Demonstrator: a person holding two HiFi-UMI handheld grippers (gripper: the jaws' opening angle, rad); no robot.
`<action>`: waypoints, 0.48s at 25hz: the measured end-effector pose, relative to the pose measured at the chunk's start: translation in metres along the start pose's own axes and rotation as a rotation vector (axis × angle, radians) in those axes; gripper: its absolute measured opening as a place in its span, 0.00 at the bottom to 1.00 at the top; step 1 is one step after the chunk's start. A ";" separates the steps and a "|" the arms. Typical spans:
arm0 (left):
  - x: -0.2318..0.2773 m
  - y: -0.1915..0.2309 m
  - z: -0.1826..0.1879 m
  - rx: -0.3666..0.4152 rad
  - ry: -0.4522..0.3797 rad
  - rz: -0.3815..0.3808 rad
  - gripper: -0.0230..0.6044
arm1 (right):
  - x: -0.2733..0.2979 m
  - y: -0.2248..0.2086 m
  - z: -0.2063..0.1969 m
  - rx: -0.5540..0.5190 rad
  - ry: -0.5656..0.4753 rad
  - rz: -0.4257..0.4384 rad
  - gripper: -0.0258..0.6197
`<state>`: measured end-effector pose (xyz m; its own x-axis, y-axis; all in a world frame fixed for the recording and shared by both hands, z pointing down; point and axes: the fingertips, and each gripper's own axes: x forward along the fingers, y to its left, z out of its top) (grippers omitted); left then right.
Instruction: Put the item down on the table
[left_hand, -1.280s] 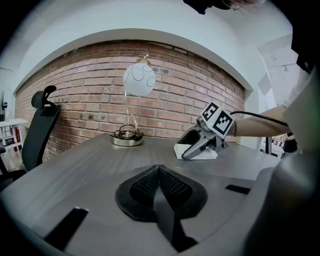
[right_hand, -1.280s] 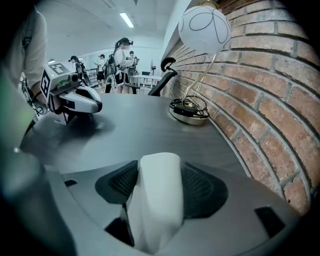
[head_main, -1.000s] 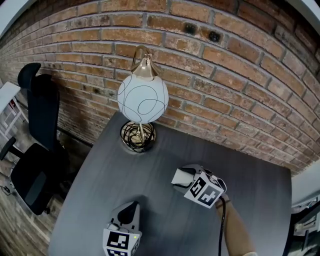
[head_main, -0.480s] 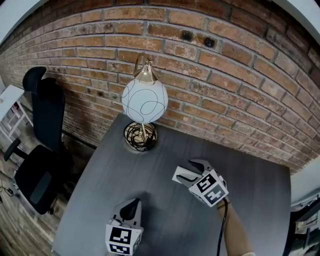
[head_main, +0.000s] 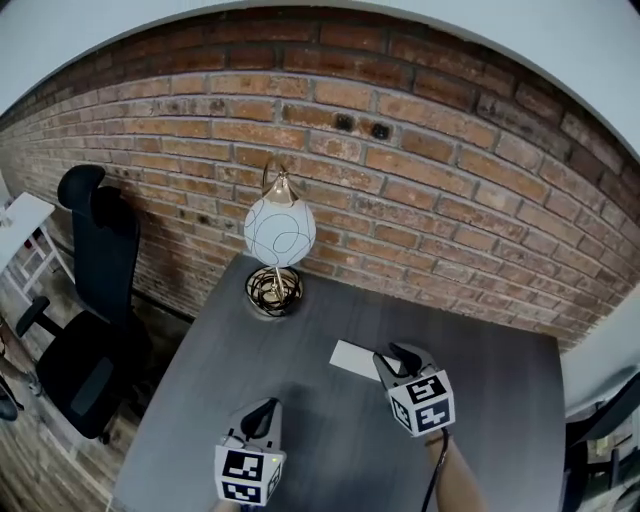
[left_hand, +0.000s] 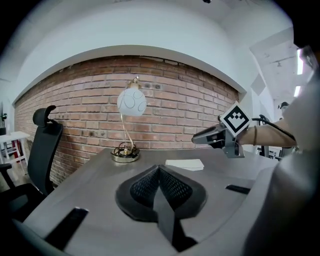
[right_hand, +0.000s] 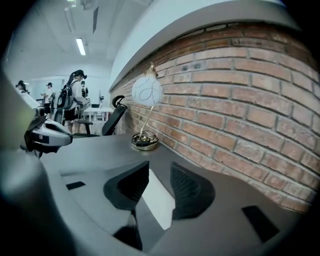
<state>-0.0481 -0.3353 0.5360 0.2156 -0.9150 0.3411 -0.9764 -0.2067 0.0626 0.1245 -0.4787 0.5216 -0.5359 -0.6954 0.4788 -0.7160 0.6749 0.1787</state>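
Observation:
The item, a flat white pad (head_main: 352, 356), lies on the grey table (head_main: 230, 370), also visible in the left gripper view (left_hand: 185, 164). My right gripper (head_main: 400, 357) hovers just right of it and above it. Its jaws have just been closing and stand partly open with nothing between them; through the gap the white pad (right_hand: 157, 200) shows on the table below. My left gripper (head_main: 262, 412) is at the near left, jaws together and empty (left_hand: 160, 170), well apart from the pad.
A lamp with a white globe (head_main: 279, 232) and a gold base (head_main: 274, 290) stands at the table's far left corner by the brick wall (head_main: 420, 190). A black office chair (head_main: 85, 300) stands left of the table. People stand far off in the right gripper view.
The right gripper has let go of the white pad and lifted away toward me; the pad now lies alone on the table. The left gripper has risen a little.

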 end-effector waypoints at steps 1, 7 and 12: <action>-0.004 -0.003 0.004 0.005 -0.004 0.001 0.07 | -0.012 -0.006 0.004 0.016 -0.020 -0.052 0.25; -0.024 -0.018 0.024 0.023 -0.035 0.000 0.07 | -0.084 -0.030 0.018 0.158 -0.097 -0.250 0.13; -0.048 -0.029 0.040 0.010 -0.060 0.008 0.07 | -0.135 -0.026 0.023 0.195 -0.101 -0.315 0.12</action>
<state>-0.0295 -0.2992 0.4799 0.2084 -0.9357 0.2846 -0.9780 -0.2025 0.0502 0.2053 -0.4083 0.4328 -0.3102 -0.8889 0.3372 -0.9191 0.3710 0.1325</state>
